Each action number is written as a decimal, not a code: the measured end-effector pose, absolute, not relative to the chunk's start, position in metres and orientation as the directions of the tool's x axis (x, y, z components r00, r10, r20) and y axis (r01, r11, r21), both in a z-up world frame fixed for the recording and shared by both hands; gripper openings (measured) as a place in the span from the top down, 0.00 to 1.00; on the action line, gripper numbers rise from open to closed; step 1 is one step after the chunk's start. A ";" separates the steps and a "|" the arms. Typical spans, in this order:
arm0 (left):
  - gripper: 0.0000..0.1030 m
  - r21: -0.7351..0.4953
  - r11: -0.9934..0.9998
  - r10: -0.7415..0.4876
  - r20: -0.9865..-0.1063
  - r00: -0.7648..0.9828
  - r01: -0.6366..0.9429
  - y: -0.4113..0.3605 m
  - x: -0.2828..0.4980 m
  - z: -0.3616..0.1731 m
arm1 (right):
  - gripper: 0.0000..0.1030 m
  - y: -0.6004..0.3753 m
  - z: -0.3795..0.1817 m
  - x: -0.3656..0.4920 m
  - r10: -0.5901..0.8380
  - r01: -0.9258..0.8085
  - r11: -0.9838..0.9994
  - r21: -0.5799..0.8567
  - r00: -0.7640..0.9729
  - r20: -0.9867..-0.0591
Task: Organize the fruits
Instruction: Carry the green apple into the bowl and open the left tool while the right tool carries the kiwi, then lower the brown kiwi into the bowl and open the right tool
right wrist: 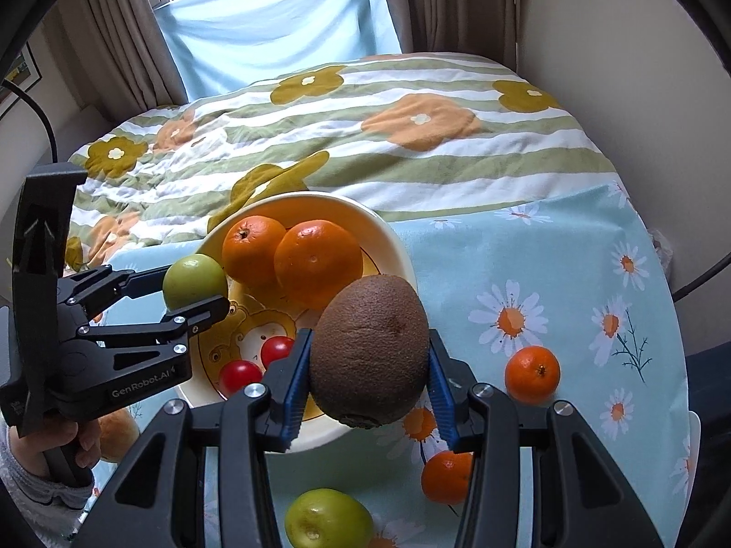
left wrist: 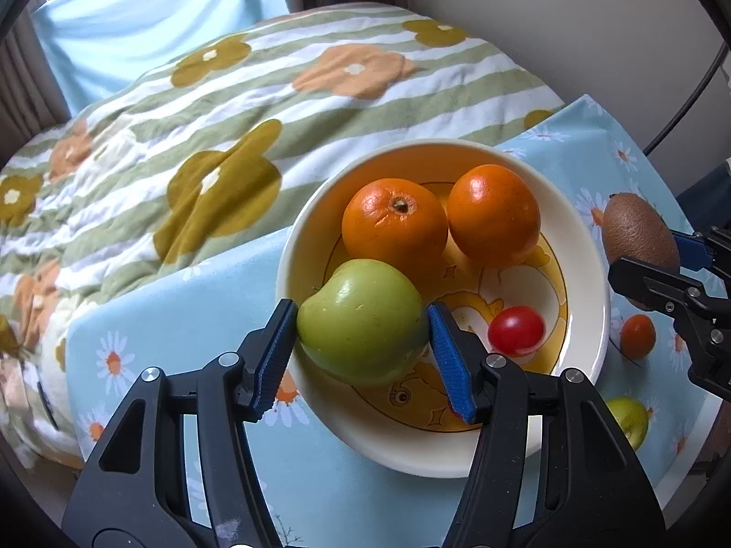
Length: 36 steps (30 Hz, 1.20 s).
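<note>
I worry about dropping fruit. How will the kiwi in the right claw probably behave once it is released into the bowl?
The kiwi is egg-shaped, so it would probably roll or wobble. Its fuzzy skin should resist slipping against the ridged pads. The bowl already holds two oranges, so it may bump them and settle there.

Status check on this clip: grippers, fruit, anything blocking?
Left gripper shut on green apple, over bowl. Right gripper shut on kiwi at bowl's rim. Two oranges, cherry tomatoes in bowl; landing room left.
</note>
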<state>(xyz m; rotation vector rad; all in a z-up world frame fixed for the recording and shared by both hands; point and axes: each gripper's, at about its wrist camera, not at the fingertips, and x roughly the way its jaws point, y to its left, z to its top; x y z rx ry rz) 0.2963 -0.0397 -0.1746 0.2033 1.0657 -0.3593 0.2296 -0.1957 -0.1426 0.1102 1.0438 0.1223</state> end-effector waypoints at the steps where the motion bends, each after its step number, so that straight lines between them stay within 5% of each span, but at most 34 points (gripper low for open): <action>1: 0.34 -0.011 0.924 -0.195 -0.875 0.444 0.383 -0.038 0.295 -0.171 | 0.58 -0.196 -0.142 0.230 0.152 -0.046 0.988 0.149 0.498 -0.854; 2: 0.17 -0.006 0.923 -0.196 -0.868 0.456 0.384 -0.037 0.294 -0.167 | 0.58 -0.197 -0.142 0.230 0.150 -0.044 0.988 0.148 0.498 -0.854; 4: 0.00 0.014 0.926 -0.188 -0.849 0.495 0.377 -0.033 0.290 -0.157 | 0.59 -0.198 -0.140 0.230 0.150 -0.043 0.988 0.148 0.500 -0.853; 36: 0.00 -0.044 0.993 -0.095 -0.838 0.537 0.106 0.048 0.222 -0.133 | 0.58 -0.164 -0.173 0.249 0.231 -0.212 0.964 0.158 0.383 -0.895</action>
